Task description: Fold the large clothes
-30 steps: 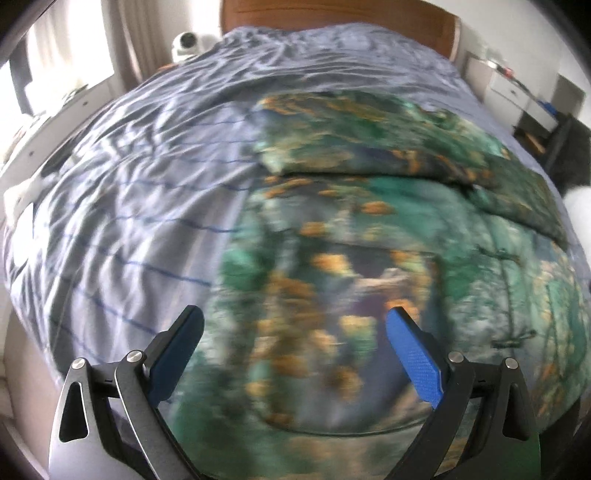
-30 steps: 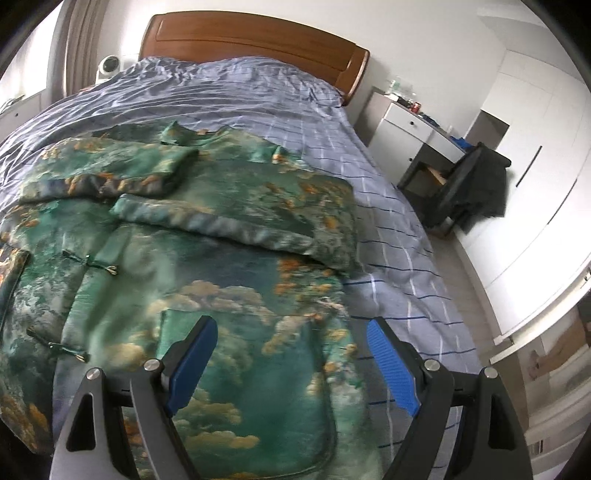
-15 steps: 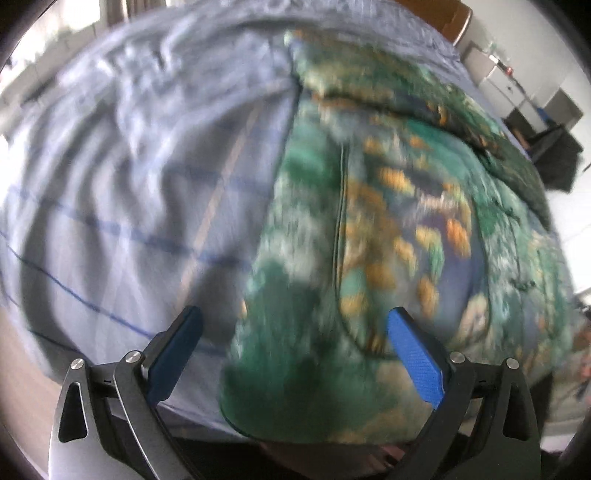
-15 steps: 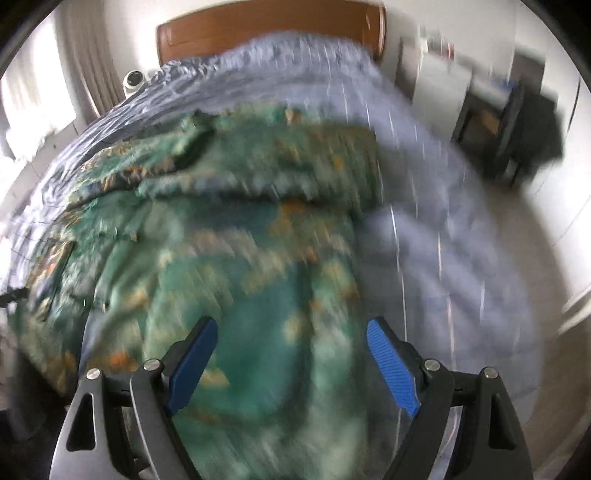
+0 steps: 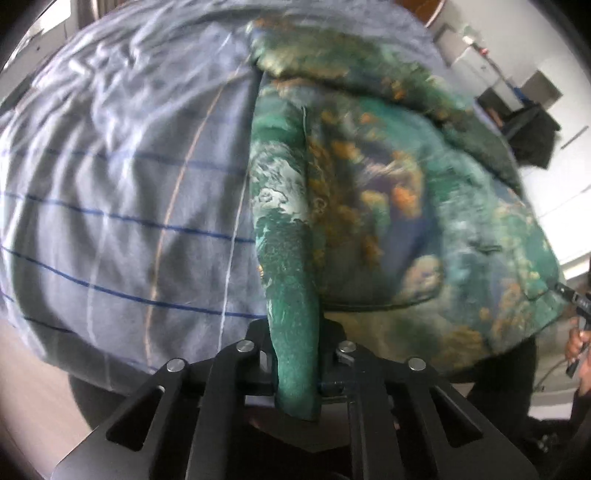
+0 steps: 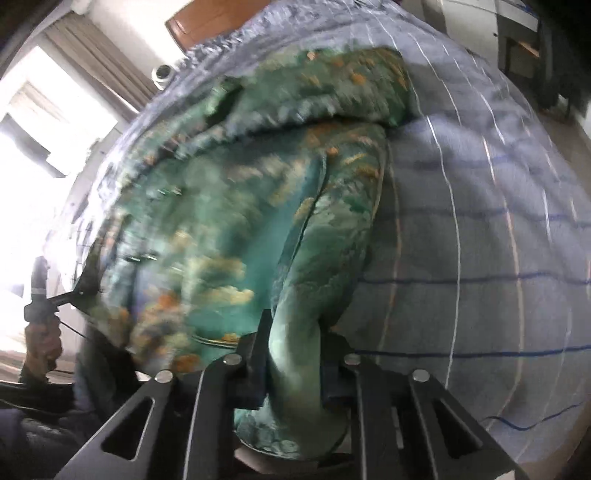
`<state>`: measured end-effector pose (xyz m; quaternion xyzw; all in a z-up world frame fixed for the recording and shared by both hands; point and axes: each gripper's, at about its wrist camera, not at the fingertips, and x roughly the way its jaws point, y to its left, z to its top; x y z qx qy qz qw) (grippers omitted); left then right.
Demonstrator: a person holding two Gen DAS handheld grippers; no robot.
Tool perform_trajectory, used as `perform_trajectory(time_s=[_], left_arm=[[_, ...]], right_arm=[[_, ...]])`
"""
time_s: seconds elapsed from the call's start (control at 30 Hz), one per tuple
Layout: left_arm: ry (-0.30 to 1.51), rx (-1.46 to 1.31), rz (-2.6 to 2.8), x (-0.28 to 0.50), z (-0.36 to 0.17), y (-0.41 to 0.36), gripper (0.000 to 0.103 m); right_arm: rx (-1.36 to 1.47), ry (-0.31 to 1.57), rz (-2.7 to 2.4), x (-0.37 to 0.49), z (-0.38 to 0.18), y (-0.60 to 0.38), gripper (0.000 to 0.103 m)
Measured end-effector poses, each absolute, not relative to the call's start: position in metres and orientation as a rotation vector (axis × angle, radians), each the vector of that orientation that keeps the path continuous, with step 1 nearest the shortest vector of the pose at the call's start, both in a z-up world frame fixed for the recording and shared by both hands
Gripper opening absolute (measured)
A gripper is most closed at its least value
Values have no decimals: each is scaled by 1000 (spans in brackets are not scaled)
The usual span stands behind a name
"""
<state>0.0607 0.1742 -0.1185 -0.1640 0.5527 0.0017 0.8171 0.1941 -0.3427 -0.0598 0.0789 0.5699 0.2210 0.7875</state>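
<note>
A green jacket (image 5: 369,184) with gold and orange print lies spread on the striped grey-blue bed cover (image 5: 129,184), its sleeves folded across the upper part. My left gripper (image 5: 295,354) is shut on the jacket's near left hem corner, and a ridge of cloth runs up between the jaws. In the right wrist view the jacket (image 6: 221,221) fills the left half, and my right gripper (image 6: 295,365) has the near right hem corner between its jaws, which are closing and pressing on the cloth. Each gripper's blue pads are mostly hidden by fabric.
The bed cover (image 6: 480,240) hangs over the near bed edge. A wooden headboard (image 6: 207,22) is at the far end, with a white nightstand (image 5: 469,51) and a dark draped chair (image 5: 532,133) to the right. A bright window (image 6: 33,129) is on the left.
Both grippers tipped down and came in to the jacket's near hem. Their jaws went from wide apart to clamped on the cloth, one at each corner.
</note>
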Motion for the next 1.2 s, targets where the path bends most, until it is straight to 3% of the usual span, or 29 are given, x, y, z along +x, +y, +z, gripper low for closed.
perform_trajectory(time_s=[0.17,0.3,0.43,0.6,0.8,0.9,0.97,1.0,1.03,1.07,1.1,1.13,1.2], left_arm=[[1212,-305,-58,26,-93,173,10],[1286,-334,-94,-19,-93,175,10],[1113,-494,-192,-42,-36,194,10],[853,-556,-213,25,31,225,10],[815,-607,-55,183,-2,251,11],[903,-560,22,235,-41,246,27],[984,-594,17,252,-65,246,46],[985,-635,12,250,-70,250,49],[970,-673,-5,244,-69,254,62],[936,-721,-38,233,-64,260,79],[891,-754,-66,223,-57,267,87],[843,-754,-68,213,-50,274,100],[793,-681,-28,201,-40,278,101]], right_arm=[[163,1237,518,174,-26,-344,17],[220,1347,546,135,-28,-352,17],[389,1341,610,106,-7,-360,17],[465,1081,688,158,60,-366,16],[429,941,558,304,45,-356,16],[434,960,490,366,-1,-338,18],[481,1035,433,392,-38,-338,26],[547,1076,402,403,-57,-342,42],[621,1079,396,404,-69,-347,63],[699,1039,407,403,-72,-352,71],[747,987,432,399,-66,-356,82],[763,947,461,394,-56,-359,88],[707,890,509,388,-30,-362,89]])
